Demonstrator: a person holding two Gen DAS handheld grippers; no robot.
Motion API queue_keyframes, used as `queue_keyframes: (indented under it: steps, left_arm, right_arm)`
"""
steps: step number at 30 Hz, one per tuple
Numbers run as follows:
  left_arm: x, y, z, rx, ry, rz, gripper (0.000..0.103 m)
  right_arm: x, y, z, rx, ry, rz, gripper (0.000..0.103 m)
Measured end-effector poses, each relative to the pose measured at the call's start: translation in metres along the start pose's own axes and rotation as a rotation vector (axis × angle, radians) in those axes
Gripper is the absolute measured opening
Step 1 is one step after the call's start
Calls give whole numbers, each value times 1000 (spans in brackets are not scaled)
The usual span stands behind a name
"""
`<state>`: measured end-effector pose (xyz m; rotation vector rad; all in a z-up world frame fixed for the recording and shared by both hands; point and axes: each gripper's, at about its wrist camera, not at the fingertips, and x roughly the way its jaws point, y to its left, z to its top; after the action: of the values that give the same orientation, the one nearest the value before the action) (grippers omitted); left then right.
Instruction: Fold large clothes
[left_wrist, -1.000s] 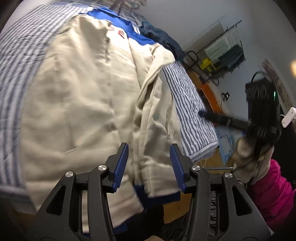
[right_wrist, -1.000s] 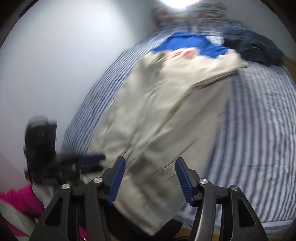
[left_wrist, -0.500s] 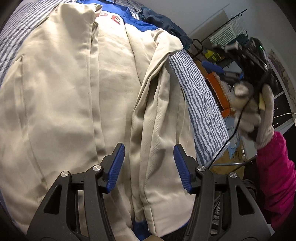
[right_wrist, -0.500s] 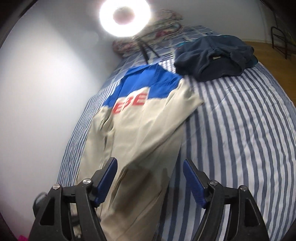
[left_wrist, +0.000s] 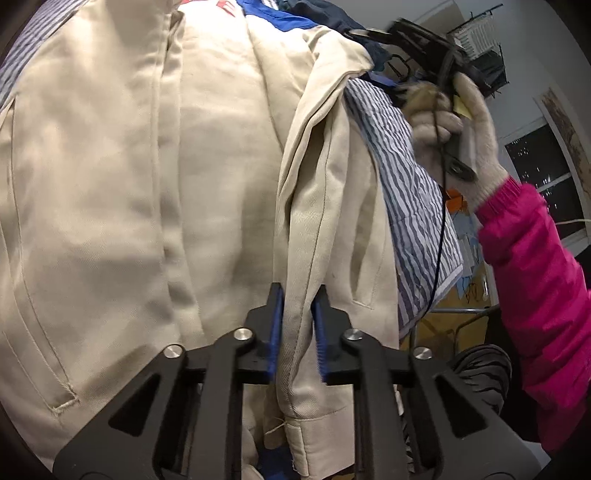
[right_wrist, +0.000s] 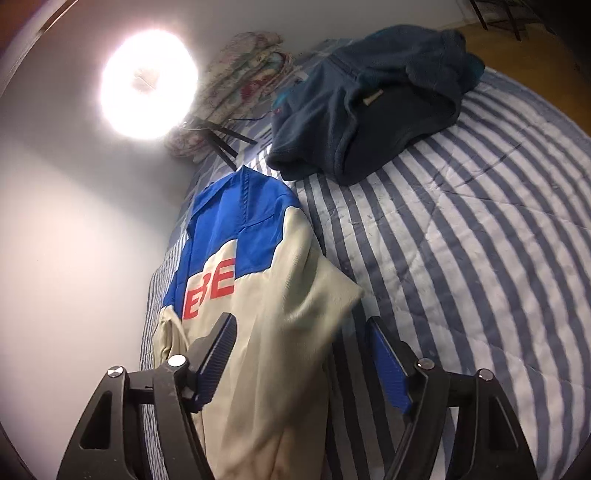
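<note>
Left gripper (left_wrist: 298, 325) has just closed, pinching the cream jacket's (left_wrist: 184, 184) folded edge; right gripper (right_wrist: 301, 363) gapes wide over its shoulder, holding nothing.

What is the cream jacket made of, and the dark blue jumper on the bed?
The cream and blue jacket looks like matte woven cotton twill: fine diagonal weave, stitched seams. The dark blue jumper looks like fuzzy fleece, soft and napped, though that's a guess.
</note>
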<state>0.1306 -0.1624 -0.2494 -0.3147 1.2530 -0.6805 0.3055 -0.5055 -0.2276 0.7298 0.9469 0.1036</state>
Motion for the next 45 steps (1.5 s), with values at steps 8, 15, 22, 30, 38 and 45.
queue_keyframes:
  steps: [8,15,22,30,38,45]
  left_arm:
    - [-6,-15,-5,34,-32,-11,6]
    - [-17,-26,-18,39,-67,-43,5]
    - [-32,-12,-30,-4,-92,-42,5]
    - [-23,17,-37,-74,-77,-15,5]
    - [-12,13,-38,-59,-69,-2,5]
    - [-13,8,-39,-64,-71,10,5]
  right_arm:
    - [13,34,8,-117,13,-74,11]
    - [9,125,4,-394,1,-186,7]
    - [56,202,-26,-605,72,-255,6]
    - [143,229,-67,-729,171,-348,5]
    - [172,218,-79,-723,217,-303,22]
    - [65,210,-61,-623,136,-83,31]
